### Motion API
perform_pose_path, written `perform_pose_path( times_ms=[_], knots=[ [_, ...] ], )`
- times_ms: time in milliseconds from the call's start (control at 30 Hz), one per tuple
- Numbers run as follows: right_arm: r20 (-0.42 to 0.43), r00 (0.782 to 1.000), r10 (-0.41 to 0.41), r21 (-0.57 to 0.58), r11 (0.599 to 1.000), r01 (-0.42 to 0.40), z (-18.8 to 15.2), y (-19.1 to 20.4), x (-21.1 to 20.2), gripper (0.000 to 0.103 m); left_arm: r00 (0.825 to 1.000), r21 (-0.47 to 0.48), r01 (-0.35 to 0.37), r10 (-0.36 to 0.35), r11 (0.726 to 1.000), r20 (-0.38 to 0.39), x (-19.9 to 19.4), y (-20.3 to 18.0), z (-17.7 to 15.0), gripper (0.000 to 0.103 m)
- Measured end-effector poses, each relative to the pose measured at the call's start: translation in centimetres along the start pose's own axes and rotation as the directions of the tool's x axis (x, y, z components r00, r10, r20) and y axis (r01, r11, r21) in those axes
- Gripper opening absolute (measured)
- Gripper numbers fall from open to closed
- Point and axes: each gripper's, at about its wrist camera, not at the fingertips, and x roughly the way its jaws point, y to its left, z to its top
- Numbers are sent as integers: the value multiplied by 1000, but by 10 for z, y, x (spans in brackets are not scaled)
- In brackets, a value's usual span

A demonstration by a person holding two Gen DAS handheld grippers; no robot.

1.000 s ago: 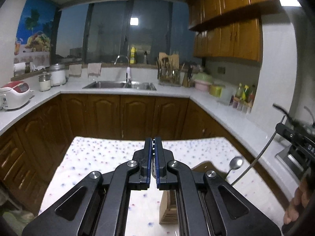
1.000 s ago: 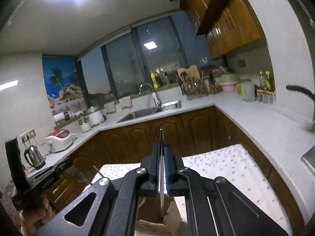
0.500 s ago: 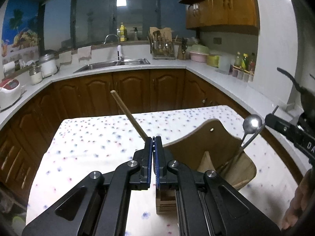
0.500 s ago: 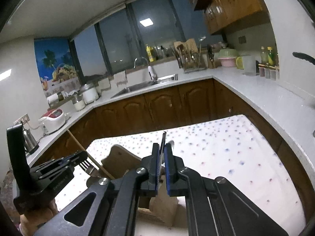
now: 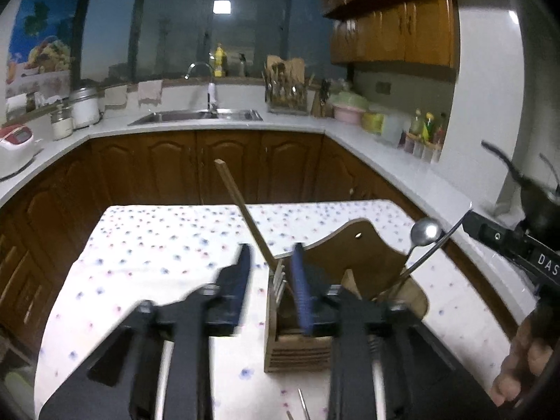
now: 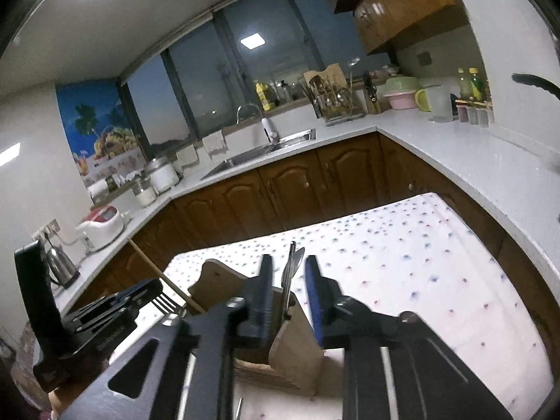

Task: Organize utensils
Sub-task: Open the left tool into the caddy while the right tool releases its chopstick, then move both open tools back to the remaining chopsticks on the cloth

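We note both grippers angled downward over the wooden holder [image 5: 301, 329]. Left gripper [image 5: 271, 276]: jaws opening, blue pads apart, a wooden stick rising between them with neither pad pressing on it. Right gripper [image 6: 288, 281]: jaws opening, a thin metal handle standing in the gap, pads clear of it. A hand [image 5: 521, 357] grips the right gripper's handle, right of the holder.

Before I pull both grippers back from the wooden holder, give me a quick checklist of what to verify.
1. Left gripper free of the chopstick: ok, jaws opening, pads apart.
2. Right gripper free of the metal utensil: ok, jaws opening.
3. Chopstick and fork seated in the wooden holder: ok.
4. Spoon in the holder: ok, leaning.
5. Holder upright on the tablecloth: ok.
6. Utensil left beside the holder: not ok.
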Motion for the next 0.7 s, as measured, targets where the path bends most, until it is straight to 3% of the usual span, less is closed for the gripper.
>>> perform_pose_path(
  times_ms=[67,133,200,267,333,567,700],
  knots=[
    [21,1000,9,29,1000,-10,-1,-5,-13,48,1000,-36,-14,15,999,26,-17,7,-4,52],
    [42,999,10,51,999,-13,-3,-10,-26,54,999,-90,-23,26,996,40,-37,19,-13,61],
    [68,998,15,77,997,-21,-10,-16,-44,68,998,-132,-41,47,990,43,-51,30,-24,82],
    [93,995,24,109,993,-34,-22,-22,-64,89,997,-172,-55,65,983,52,-67,40,-37,88],
    [112,993,30,124,991,-44,-36,-26,-79,102,996,-200,-58,69,978,48,-77,48,-52,89],
    [83,996,20,166,986,-33,-75,-42,-76,103,999,-273,-43,43,961,-5,-64,68,-90,90],
    [22,1000,-7,149,989,3,-80,-41,-57,103,993,-247,-69,42,966,-110,-45,69,-97,90]
  ],
)
